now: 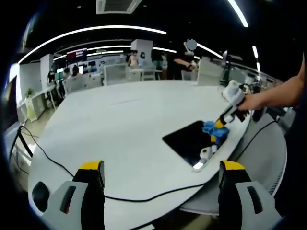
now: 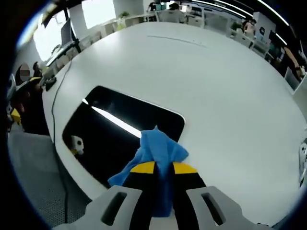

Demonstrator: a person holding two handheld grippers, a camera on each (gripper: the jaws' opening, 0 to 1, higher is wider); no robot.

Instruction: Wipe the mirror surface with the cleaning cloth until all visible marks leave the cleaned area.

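Yellow-tipped fingers (image 2: 144, 168) of the right gripper (image 2: 163, 167) sit nearly together, pinching the blue cleaning cloth (image 2: 157, 152) between them; cloth bunches up ahead of the tips and trails back down between the jaws. Just beyond the tips lies the mirror (image 2: 120, 127), a dark rounded rectangle flat on the white table (image 2: 216, 86), reflecting a bright ceiling strip; cloth rests at its near edge. Left gripper (image 1: 161, 167) jaws stand wide apart, nothing between them, a black cable (image 1: 144, 196) crossing the table just ahead of the tips. Farther ahead and toward the right finger, the mirror (image 1: 189, 139) lies near the table's edge, cloth (image 1: 211, 128) on its far corner under the right gripper (image 1: 221, 123), which a person's hand (image 1: 254, 100) holds.
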